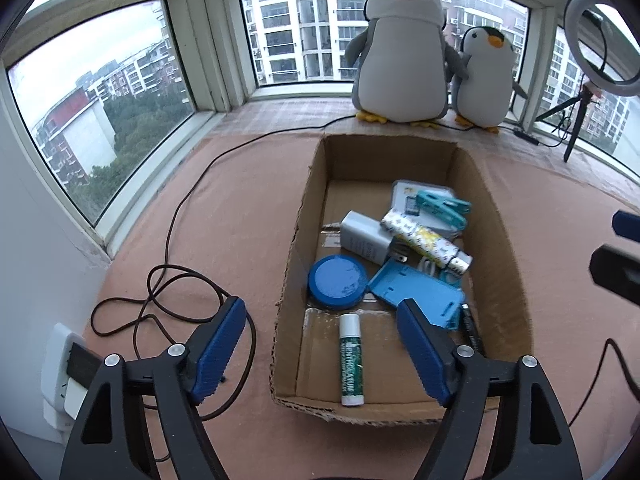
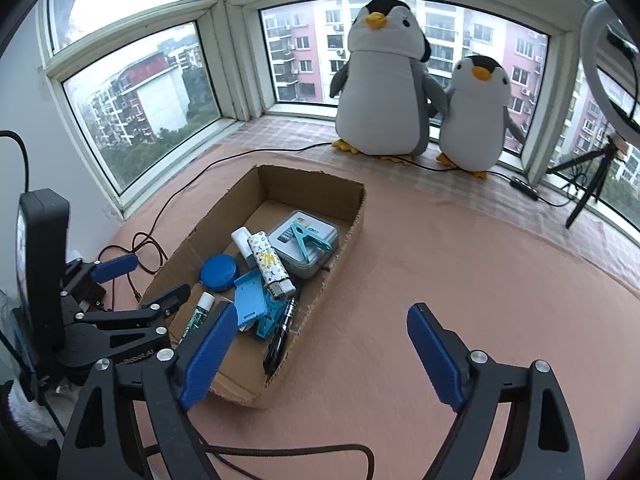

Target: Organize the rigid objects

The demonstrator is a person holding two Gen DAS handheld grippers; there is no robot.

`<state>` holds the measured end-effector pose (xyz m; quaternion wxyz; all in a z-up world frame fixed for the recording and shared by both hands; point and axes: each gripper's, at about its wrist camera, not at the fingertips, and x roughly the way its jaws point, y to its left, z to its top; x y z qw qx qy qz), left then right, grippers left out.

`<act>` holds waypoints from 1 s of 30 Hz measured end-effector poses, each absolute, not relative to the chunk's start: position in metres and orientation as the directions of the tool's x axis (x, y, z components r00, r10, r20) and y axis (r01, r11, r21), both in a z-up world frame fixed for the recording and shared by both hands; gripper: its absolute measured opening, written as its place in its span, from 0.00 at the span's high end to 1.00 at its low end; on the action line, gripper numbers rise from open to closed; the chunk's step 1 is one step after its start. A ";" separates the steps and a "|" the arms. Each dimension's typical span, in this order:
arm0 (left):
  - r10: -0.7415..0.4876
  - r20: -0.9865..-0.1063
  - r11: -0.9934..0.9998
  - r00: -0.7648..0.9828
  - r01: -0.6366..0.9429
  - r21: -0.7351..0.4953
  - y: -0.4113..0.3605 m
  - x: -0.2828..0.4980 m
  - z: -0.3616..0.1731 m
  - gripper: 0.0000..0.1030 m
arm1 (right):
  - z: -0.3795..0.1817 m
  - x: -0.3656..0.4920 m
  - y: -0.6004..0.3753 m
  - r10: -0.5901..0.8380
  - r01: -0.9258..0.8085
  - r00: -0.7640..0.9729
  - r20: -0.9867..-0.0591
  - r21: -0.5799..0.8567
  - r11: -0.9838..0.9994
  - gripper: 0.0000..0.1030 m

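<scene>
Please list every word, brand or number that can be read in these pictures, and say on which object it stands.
"MENTHOLATUM": on the green and white lip balm stick in the brown cardboard box.
Print on the patterned white lighter, grey tin case and black pen: too small or blurred.

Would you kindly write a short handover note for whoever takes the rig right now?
Left tongs: open, empty, hovering over the near end of the cardboard box.
Right tongs: open, empty, over the pink cloth right of the box.
In the box: lip balm stick, blue round tin, blue case, patterned lighter, white charger, teal clip, black pen.
Done: everything visible is boxed.
Left: nothing loose on the cloth, as far as the views show.
</scene>
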<state>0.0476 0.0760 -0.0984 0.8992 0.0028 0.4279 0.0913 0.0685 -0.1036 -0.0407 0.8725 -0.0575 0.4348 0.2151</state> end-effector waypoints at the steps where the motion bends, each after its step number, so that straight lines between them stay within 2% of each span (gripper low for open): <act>1: 0.166 -0.765 0.984 0.622 -0.159 0.085 0.075 0.046 -0.095 0.20 | -0.039 0.067 -0.106 0.328 -0.418 0.530 -0.782 0.096 0.903 0.18; 6: 0.167 -0.737 0.984 0.655 -0.152 0.088 0.068 0.035 -0.074 0.14 | -0.028 0.057 -0.119 0.329 -0.377 0.556 -0.763 0.121 0.918 0.18; 17: 0.175 -0.664 0.984 0.727 -0.152 0.093 0.059 0.026 -0.032 0.05 | 0.006 0.049 -0.136 0.243 -0.274 0.645 -0.725 0.077 0.959 0.15; 30: 0.209 -0.580 0.978 0.788 -0.182 0.105 0.056 0.006 0.010 0.03 | 0.034 0.036 -0.125 0.220 -0.255 0.732 -0.644 0.039 0.966 0.12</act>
